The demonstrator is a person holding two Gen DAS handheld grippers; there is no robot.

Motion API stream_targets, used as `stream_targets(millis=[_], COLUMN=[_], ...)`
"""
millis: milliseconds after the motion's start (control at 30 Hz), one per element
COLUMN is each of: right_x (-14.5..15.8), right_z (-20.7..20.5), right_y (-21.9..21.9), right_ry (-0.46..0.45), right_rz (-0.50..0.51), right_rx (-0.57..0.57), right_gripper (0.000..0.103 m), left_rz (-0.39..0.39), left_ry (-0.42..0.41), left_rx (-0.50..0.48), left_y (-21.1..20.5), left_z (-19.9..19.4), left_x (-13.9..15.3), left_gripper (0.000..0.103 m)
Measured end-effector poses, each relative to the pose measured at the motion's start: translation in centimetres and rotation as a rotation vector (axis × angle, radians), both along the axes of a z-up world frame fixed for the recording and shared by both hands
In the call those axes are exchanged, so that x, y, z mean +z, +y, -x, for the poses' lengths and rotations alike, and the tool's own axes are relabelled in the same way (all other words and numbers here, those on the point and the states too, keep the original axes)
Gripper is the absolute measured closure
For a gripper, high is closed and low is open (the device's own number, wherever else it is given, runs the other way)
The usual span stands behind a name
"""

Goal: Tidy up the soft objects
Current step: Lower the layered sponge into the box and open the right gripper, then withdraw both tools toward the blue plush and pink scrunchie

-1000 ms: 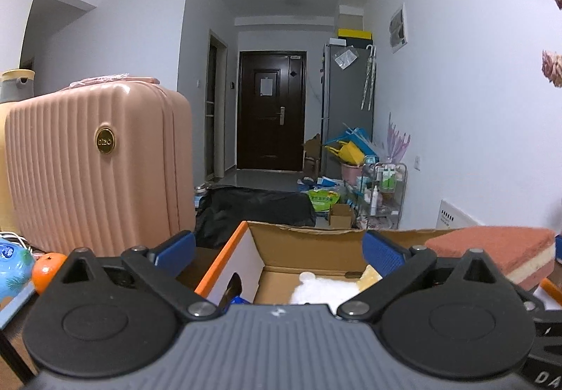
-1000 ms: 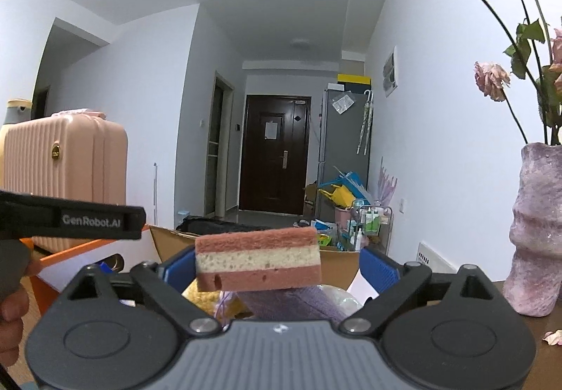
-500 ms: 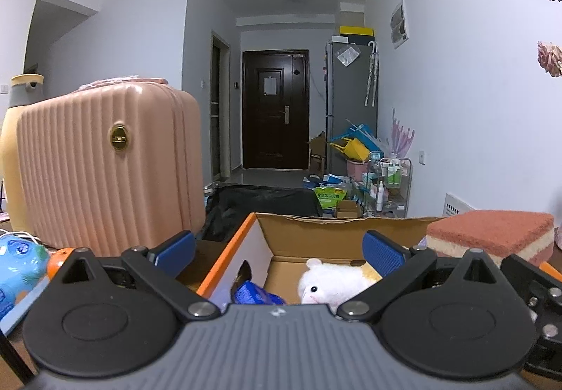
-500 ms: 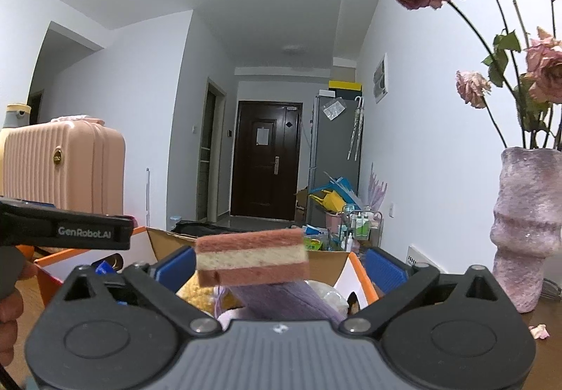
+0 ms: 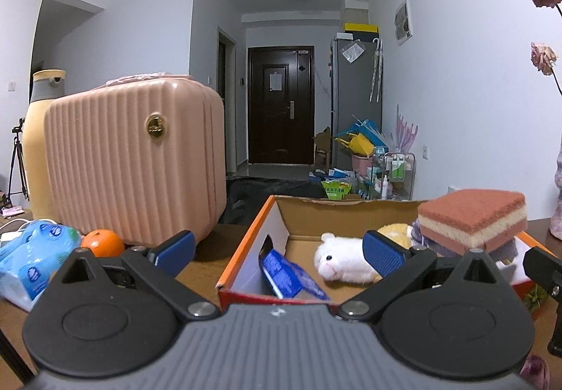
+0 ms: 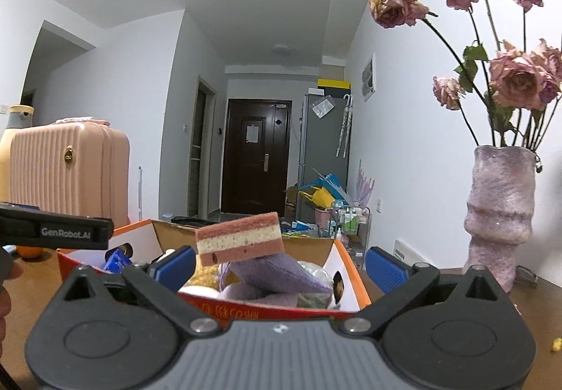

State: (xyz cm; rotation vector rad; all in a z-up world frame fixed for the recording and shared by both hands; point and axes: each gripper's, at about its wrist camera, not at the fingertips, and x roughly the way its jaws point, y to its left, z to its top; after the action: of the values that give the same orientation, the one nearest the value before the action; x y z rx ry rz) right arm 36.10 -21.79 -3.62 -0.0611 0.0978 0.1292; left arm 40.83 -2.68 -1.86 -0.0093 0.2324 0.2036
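An orange-rimmed cardboard box (image 5: 246,246) (image 6: 347,267) sits on the wooden table. Inside lie a white plush animal (image 5: 342,262), a blue packet (image 5: 288,272), a yellow plush (image 5: 395,232) and a purple soft piece (image 6: 281,276). A pink-and-cream layered sponge (image 5: 472,216) (image 6: 240,242) rests on top of the purple piece. My left gripper (image 5: 279,248) is open in front of the box with nothing between its fingers. My right gripper (image 6: 281,265) stands wide open before the box, its pads clear of the sponge.
A pink ribbed suitcase (image 5: 135,162) stands left of the box, with an orange (image 5: 102,242) and a blue tissue pack (image 5: 33,262) beside it. A purple vase (image 6: 498,218) of dried roses stands at the right. A hand (image 6: 5,288) holds the left gripper.
Both grippers have drawn back from the box, so more of its inside shows. The right gripper's jaws widened and the sponge now lies tilted on the pile, clear of the pads.
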Motion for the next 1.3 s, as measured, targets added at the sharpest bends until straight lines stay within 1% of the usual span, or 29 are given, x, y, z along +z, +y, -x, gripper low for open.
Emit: stream_targets(millis=[433, 700, 800, 967, 1133, 1300], right_x=[-0.2, -0.7, -0.9, -1.2, -1.5, -2.0], right_z=[4.5, 7.0, 7.8, 8.4, 8.1, 6.7], right_y=[0.4, 1.0, 1.4, 2.1, 3.0, 4.1], right_ry=[0.043, 0.122, 0.158, 0.229, 0.304, 0.399], right_rz=[0.01, 0.034, 0.044, 0.027, 0.01, 0.005], right_rx=[-0.027, -0.046, -0.05, -0.04, -0.049, -0.075], right_gripper=[0.0, 0.0, 0.0, 0.0, 0.0, 0.0], left_rz=[0.013, 0.033, 0.026, 0.015, 0.015, 0.023], left_ry=[0.042, 0.088, 0.097, 0.131, 0.148, 0.162], left_rx=[-0.02, -0.044, -0.049, -0.066, -0.09, -0.103], left_y=[1.2, 2.6, 3.1, 4.0, 5.0, 5.4], left_z=[4.6, 7.1, 8.0, 9.7, 10.9, 11.2], left_x=[-0.3, -0.5, -0.6, -1.0, -1.1, -1.1], left_gripper=[0.0, 0.0, 0.0, 0.0, 0.0, 0.0])
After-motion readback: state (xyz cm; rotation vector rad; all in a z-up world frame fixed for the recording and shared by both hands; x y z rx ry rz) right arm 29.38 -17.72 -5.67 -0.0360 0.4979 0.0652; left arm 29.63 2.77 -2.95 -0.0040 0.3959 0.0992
